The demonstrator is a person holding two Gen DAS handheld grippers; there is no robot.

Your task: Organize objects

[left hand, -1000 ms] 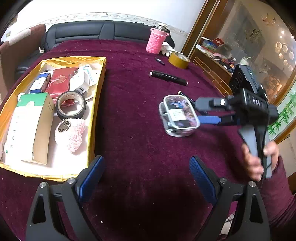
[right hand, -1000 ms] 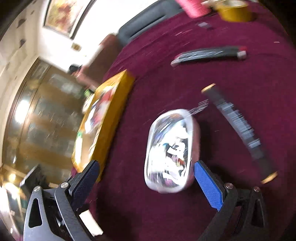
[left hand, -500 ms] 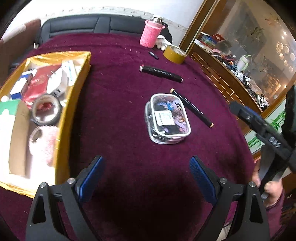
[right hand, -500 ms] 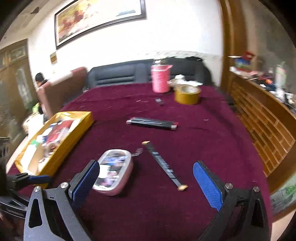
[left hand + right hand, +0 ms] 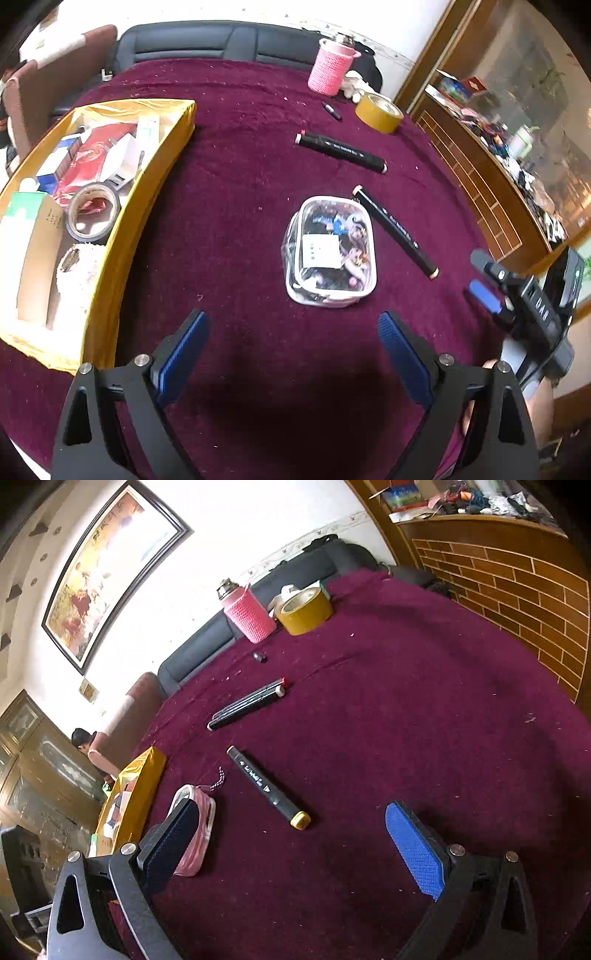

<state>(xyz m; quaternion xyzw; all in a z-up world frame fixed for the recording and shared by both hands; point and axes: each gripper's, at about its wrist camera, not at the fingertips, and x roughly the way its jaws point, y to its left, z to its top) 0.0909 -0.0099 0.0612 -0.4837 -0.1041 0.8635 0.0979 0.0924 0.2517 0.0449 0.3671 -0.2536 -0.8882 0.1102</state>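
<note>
1. The left tool (image 5: 291,356) hovers over the maroon-covered table (image 5: 236,206) with its blue pads spread wide and nothing between them.
2. The right tool (image 5: 299,843) also stands wide open and empty above the cloth; in the left wrist view it shows at the right edge, held by a hand (image 5: 532,398).
3. A clear pouch (image 5: 331,252) full of small items lies flat near the middle of the table, just ahead of the left tool and apart from both pads. In the right wrist view it sits partly behind that tool's left finger.
4. A black marker (image 5: 394,231) with yellowish ends lies just to the right of the pouch, angled away from it.
5. A second black marker (image 5: 340,152) lies farther back, well apart from the first.
6. A yellow box (image 5: 122,236) stands open at the left of the table. It holds a roll of black tape (image 5: 94,212), a red packet (image 5: 94,155), a tall carton (image 5: 31,254) and a fluffy pink thing (image 5: 75,266).
7. At the far edge stand a pink knitted flask (image 5: 332,66) and a roll of yellow tape (image 5: 378,112), near each other.
8. A small dark cap (image 5: 259,656) lies on the cloth in front of the flask.
</note>
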